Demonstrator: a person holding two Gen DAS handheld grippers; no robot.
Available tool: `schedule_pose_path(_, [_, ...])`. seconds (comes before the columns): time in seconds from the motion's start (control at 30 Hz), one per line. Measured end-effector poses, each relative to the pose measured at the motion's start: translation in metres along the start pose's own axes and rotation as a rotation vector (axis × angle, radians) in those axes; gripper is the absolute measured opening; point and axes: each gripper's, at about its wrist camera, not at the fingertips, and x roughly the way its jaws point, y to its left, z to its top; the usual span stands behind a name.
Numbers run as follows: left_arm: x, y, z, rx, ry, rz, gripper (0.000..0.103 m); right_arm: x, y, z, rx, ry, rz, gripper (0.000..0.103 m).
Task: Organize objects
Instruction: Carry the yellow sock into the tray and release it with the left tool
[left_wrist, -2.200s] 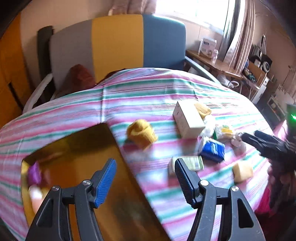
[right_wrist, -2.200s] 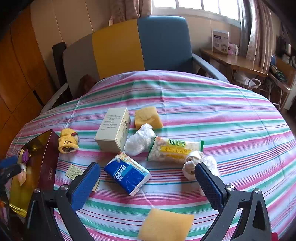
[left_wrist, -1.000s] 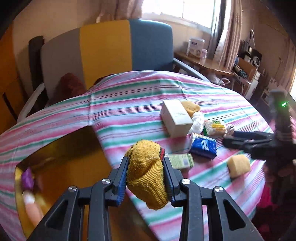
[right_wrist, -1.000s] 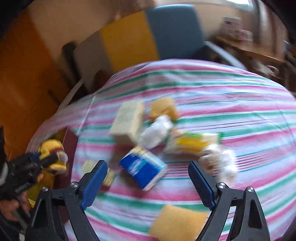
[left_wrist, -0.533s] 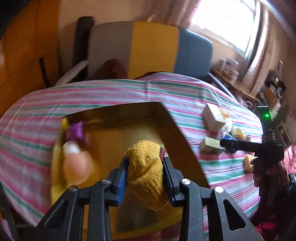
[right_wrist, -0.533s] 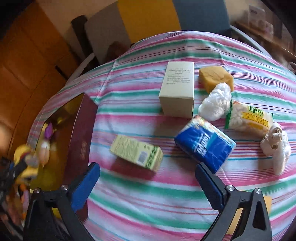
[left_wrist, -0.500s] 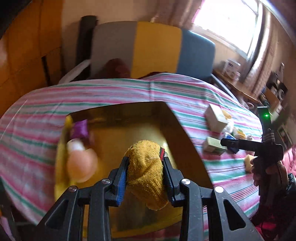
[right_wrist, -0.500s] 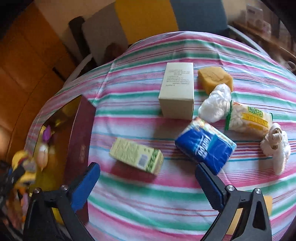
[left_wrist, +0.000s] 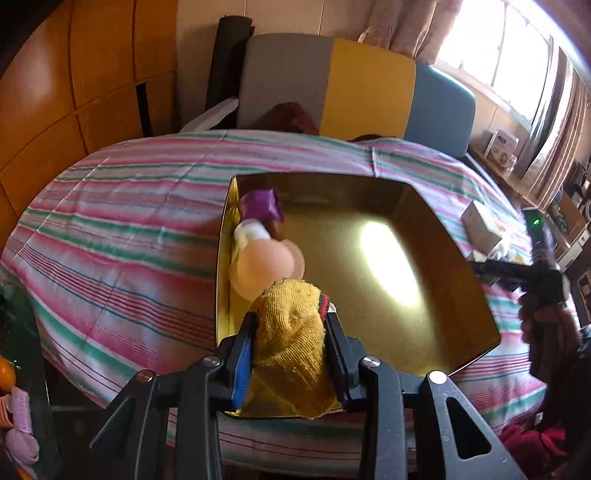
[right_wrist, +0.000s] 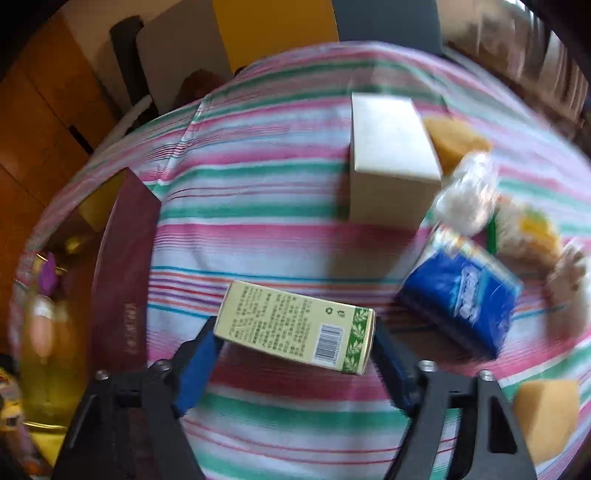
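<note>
**Yellow sock over the golden box, green carton between the other tool's pads**

The left tool (left_wrist: 290, 350) is pinching a rolled yellow sock (left_wrist: 291, 332) in the lower middle of its frame. The sock is a thick, ribbed knit with a small red and dark band at its upper right. It hangs above the near edge of the golden box (left_wrist: 424, 295), whose inside is smooth and shiny and reflects a bright spot. In the left part of the box lie a round peach-coloured thing (left_wrist: 266, 266) and a purple one (left_wrist: 262, 205); they are blurred.

The right tool (right_wrist: 295, 354) has just been closing. A flat green carton (right_wrist: 295, 325) with a barcode lies between its blue pads (right_wrist: 195, 365) on the striped worktop (right_wrist: 258, 192); whether the pads press on it I cannot tell. At the right are a cream box (right_wrist: 391, 162) and a glossy blue tissue pack (right_wrist: 461, 295).
</note>
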Motion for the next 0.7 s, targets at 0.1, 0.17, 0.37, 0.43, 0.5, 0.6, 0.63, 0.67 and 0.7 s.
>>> schedule_pose_path(0.1, [0.010,0.000,-0.002,0.006,0.018,0.005,0.036,0.000,0.001,-0.002,-0.022,-0.005,-0.013,0.076])
schedule_pose_path(0.17, [0.016,-0.001,-0.001,0.015,0.030,0.027,0.039,0.000,0.002,-0.003,-0.038,-0.010,-0.022,0.076])
schedule_pose_path(0.37, [0.019,0.000,-0.005,0.013,0.044,0.054,0.044,0.000,0.002,-0.002,-0.048,-0.007,-0.023,0.076])
schedule_pose_path(0.43, [0.017,0.002,-0.005,0.010,0.041,0.058,0.044,-0.001,0.002,-0.003,-0.054,-0.010,-0.027,0.076])
schedule_pose_path(0.5, [0.014,0.004,-0.006,0.001,0.033,0.059,0.044,-0.001,0.002,-0.004,-0.054,-0.011,-0.029,0.076])
schedule_pose_path(0.6, [0.008,0.006,-0.005,-0.018,0.016,0.056,0.044,0.000,0.004,-0.003,-0.058,-0.013,-0.037,0.076])
schedule_pose_path(0.63, [0.005,0.007,-0.005,-0.027,0.010,0.054,0.044,-0.001,0.005,-0.003,-0.061,-0.015,-0.042,0.076])
schedule_pose_path(0.67, [0.003,0.007,-0.005,-0.035,0.002,0.054,0.045,-0.002,0.005,-0.004,-0.064,-0.019,-0.050,0.076])
schedule_pose_path(0.7, [-0.001,0.008,-0.004,-0.045,-0.009,0.056,0.045,-0.004,0.005,-0.004,-0.065,-0.026,-0.055,0.076])
